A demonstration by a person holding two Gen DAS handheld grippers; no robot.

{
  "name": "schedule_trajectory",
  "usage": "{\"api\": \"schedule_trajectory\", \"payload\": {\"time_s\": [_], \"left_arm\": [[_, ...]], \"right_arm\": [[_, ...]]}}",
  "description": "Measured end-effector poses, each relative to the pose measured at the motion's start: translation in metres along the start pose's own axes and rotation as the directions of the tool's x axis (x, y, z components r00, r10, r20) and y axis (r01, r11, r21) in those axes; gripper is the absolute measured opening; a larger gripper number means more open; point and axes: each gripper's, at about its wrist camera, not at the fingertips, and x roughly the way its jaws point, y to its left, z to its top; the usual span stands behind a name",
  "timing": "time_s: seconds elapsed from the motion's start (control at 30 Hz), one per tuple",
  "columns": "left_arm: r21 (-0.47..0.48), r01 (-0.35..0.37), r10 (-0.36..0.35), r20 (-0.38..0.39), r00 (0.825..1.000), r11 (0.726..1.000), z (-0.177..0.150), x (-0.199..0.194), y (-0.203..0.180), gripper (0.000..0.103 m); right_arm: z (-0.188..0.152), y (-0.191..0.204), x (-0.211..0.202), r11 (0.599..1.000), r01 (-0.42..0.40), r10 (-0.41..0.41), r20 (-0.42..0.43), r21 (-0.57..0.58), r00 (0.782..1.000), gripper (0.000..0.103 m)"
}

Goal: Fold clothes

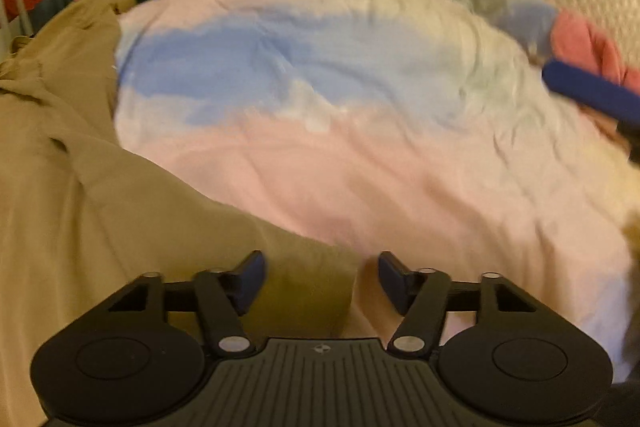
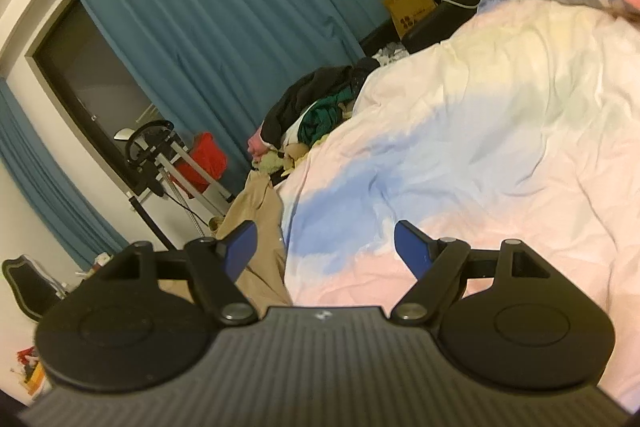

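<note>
Tongs (image 1: 321,281) gape over tan garment (image 1: 80,187); only right view shows curtain (image 2: 224,7).

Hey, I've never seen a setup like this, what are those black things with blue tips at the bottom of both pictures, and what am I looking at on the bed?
Those are handheld two-finger grippers, one in each of a person's hands, each carrying a wide-angle camera that looks forward past its fingers. One picture comes from the left gripper, the other from the right gripper. Both are open and hold nothing. They look over a bed covered by a pink, blue and white duvet. A tan garment lies spread along its edge, waiting to be folded. Farther back sits a pile of dark and green clothes, with teal curtains behind.
</note>
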Motion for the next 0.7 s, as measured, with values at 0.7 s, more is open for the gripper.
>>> {"api": "schedule_trajectory", "payload": {"time_s": [0.7], "left_arm": [[-0.457, 0.172, -0.09, 0.195, 0.977, 0.873, -0.078, -0.162, 0.154, 0.004]], "right_arm": [[-0.028, 0.039, 0.022, 0.988, 0.019, -0.035, -0.105, -0.152, 0.994, 0.078]]}}
